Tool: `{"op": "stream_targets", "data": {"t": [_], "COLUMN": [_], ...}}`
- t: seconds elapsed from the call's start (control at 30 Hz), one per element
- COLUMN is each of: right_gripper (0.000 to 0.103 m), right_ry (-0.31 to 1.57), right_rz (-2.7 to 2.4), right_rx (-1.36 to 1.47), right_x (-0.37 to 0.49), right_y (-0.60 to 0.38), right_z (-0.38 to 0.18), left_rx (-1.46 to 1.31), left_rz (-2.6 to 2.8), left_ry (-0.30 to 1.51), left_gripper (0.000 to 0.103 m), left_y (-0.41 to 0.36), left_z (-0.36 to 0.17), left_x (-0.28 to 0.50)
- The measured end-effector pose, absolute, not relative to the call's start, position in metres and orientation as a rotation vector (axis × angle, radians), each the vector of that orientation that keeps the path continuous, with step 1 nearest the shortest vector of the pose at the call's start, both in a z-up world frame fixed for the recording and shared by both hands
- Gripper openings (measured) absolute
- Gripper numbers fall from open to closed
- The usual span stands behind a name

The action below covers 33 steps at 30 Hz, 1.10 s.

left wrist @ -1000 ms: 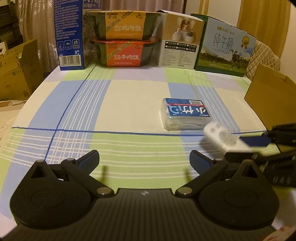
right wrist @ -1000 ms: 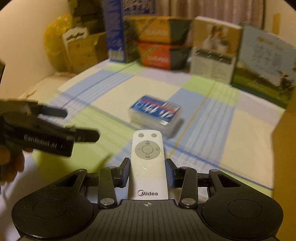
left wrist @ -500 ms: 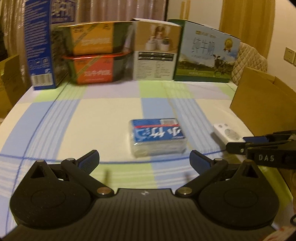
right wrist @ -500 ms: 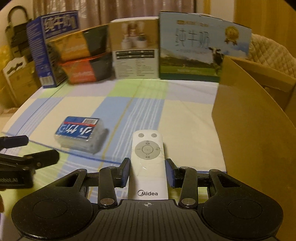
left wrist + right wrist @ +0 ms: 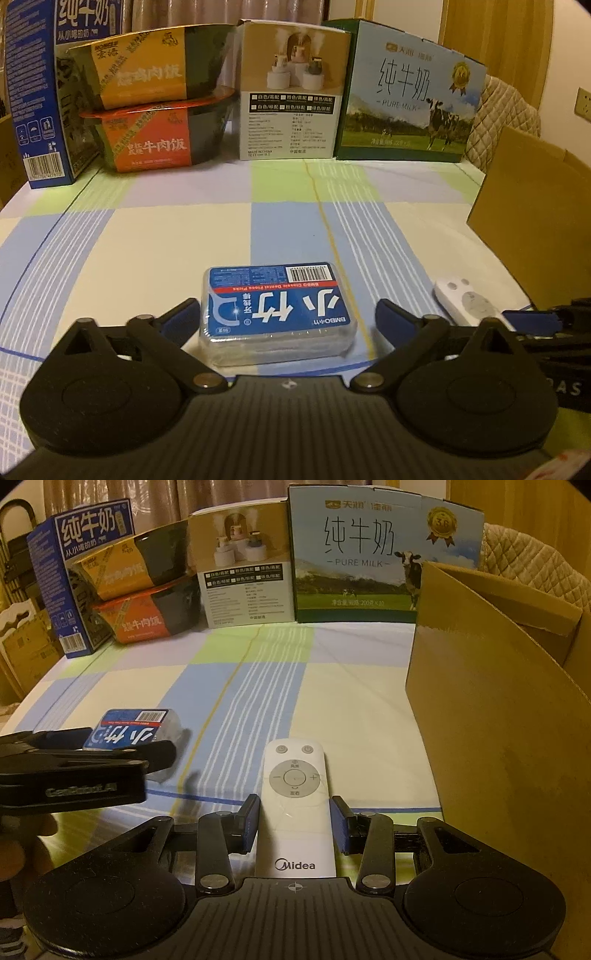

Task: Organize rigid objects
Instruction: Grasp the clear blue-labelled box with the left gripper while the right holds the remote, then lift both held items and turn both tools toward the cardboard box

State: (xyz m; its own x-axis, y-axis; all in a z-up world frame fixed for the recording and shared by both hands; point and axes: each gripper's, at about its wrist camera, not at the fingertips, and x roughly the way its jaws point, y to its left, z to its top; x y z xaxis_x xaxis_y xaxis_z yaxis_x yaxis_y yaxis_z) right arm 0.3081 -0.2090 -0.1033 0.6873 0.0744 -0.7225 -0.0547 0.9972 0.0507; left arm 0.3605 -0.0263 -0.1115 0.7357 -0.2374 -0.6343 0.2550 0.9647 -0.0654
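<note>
A clear box of dental floss picks [image 5: 273, 295] with a blue label lies on the checked tablecloth [image 5: 147, 240]. My left gripper [image 5: 286, 310] straddles it. Its jaws are closing, and a gap still shows between the box and each blue pad. From the right wrist view the same box [image 5: 136, 723] sits partly behind the left gripper [image 5: 122, 744]. My right gripper [image 5: 294, 805] is shut on a white Midea remote [image 5: 294, 771], which it holds low over the cloth. In the left wrist view the remote's button end [image 5: 463, 301] sticks out to the right.
An open cardboard box [image 5: 498, 720] stands close on the right. Along the table's back edge are a blue milk carton [image 5: 37, 92], two stacked rice bowls [image 5: 147, 110], a humidifier box [image 5: 291, 92] and a green milk carton [image 5: 410, 92].
My left gripper has moved up to the floss box, which now lies between its jaws, and the jaws have narrowed. The right gripper swung right with the remote towards the cardboard box.
</note>
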Motion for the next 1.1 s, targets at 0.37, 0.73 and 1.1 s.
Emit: {"op": "stream_targets", "data": {"t": [0.37,0.73,1.1], "right_gripper": [0.037,0.037,0.037], "right_ry": [0.812,0.811,0.81], "right_rz": [0.08,0.095,0.126], "right_rx": [0.025,0.008,-0.06], "right_x": [0.31,0.308,0.306], "right_y": [-0.21,-0.206,-0.202], "right_z": [-0.104,-0.104,-0.111], "left_rx": [0.078,0.096,0.132], "left_rz": [-0.26,-0.262,-0.26], "left_ry": [0.715,0.739,0.703], "left_gripper": [0.086,0.086,0.087], "left_y": [-0.024,-0.015,-0.014], "left_z": [-0.115,-0.113,-0.118], "left_x": [0.362,0.344,0.333]}}
